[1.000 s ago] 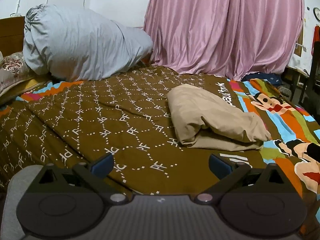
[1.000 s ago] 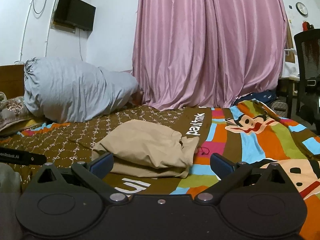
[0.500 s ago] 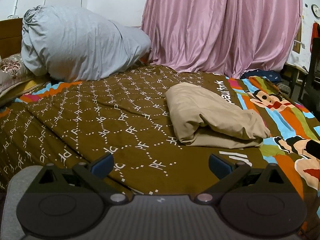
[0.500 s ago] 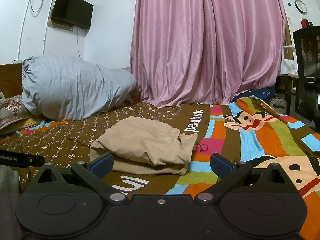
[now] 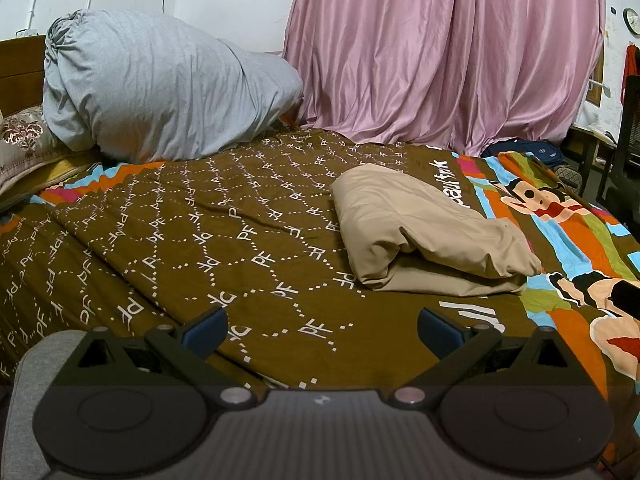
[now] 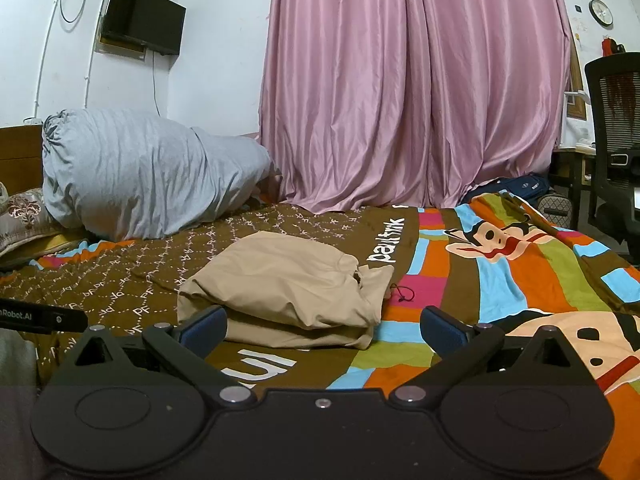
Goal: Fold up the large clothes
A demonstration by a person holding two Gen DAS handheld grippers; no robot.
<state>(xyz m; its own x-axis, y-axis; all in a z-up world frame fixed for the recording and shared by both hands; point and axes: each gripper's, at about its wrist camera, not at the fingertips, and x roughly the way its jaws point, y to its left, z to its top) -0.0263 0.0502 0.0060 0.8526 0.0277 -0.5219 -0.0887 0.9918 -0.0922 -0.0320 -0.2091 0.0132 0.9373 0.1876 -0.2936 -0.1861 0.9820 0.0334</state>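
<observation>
A beige garment (image 5: 424,232) lies folded into a thick bundle on the patterned bedspread (image 5: 224,240). In the right wrist view the beige garment (image 6: 288,284) shows a dark drawstring at its right end. My left gripper (image 5: 322,326) is open and empty, low over the brown part of the spread, in front and left of the bundle. My right gripper (image 6: 322,326) is open and empty, just in front of the bundle. Neither touches the cloth.
A big grey bundled duvet (image 5: 156,88) and a patterned pillow (image 5: 24,136) sit at the bed's head. A pink curtain (image 6: 416,92) hangs behind. A black office chair (image 6: 616,136) and a dark bag (image 6: 516,186) stand at the right. A TV (image 6: 142,28) is on the wall.
Both grippers have drifted slightly; the bundle sits a little lower and nearer in both views. The garment itself has not moved, and both grippers stay open.
</observation>
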